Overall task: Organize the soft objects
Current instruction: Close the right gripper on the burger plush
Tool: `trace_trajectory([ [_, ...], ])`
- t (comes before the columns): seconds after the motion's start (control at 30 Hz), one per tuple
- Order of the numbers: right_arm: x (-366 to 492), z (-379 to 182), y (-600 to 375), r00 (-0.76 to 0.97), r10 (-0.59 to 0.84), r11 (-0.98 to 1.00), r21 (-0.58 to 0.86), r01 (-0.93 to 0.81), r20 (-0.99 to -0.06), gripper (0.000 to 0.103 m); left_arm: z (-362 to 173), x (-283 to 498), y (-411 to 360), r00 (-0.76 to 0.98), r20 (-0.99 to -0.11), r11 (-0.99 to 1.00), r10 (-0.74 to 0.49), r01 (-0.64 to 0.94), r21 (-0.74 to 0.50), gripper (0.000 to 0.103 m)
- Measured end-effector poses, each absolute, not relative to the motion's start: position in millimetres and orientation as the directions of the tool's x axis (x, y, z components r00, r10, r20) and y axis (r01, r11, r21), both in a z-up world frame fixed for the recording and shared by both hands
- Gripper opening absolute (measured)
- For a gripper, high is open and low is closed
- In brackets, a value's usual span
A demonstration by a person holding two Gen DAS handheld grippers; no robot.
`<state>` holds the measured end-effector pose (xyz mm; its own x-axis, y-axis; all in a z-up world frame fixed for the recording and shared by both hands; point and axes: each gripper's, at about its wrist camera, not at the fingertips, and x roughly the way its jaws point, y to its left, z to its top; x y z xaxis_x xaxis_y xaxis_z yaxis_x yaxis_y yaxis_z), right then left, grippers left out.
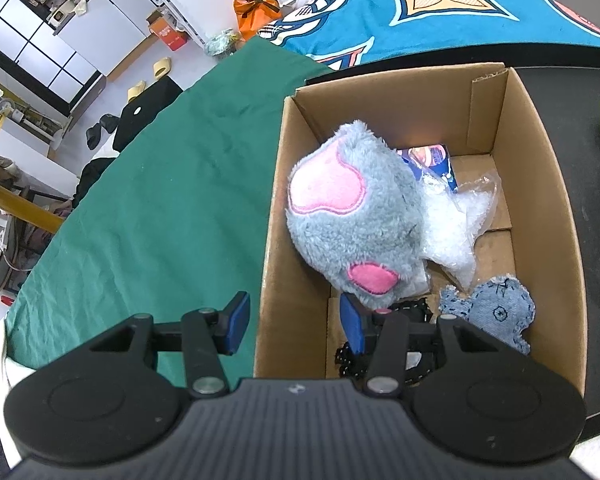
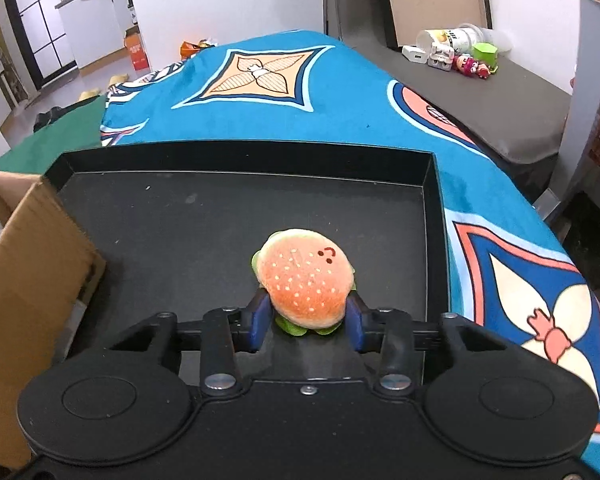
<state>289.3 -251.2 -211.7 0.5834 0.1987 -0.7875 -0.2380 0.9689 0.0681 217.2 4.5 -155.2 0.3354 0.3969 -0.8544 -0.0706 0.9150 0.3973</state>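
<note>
Burger toy [image 2: 306, 280]: between the right gripper's [image 2: 307, 322] pads, squeezed.
Tray [image 2: 220, 160]: holds the burger.
Cardboard box [image 1: 540, 184]: grey plush [image 1: 352, 220], denim toy [image 1: 496, 312].
Left gripper [image 1: 296, 326]: its jaws straddle the box wall; whether they pinch it, I cannot tell.

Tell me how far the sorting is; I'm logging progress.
Done: grey-and-pink plush and blue denim toy lie in the cardboard box. In hand: right hand-held gripper pinches the hamburger plush on the black tray. Left: boxing it.
</note>
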Motion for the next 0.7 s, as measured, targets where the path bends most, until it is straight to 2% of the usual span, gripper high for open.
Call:
trace_trajectory([
  [0.43, 257.7, -183.3, -250.8, 0.587, 0.222, 0.969, 0.108, -0.224, -0.779, 0.037, -145.2, 209.4, 12.6, 0.366, -0.86, 0.933, 0.356, -0.083, 0.351, 0.048],
  [0.7, 243.6, -144.8, -235.1, 0.605, 0.261, 0.961, 0.142, -0.238, -0.752, 0.037, -137.2, 201.0, 19.7, 0.398, -0.86, 0.947, 0.318, -0.093, 0.307, 0.048],
])
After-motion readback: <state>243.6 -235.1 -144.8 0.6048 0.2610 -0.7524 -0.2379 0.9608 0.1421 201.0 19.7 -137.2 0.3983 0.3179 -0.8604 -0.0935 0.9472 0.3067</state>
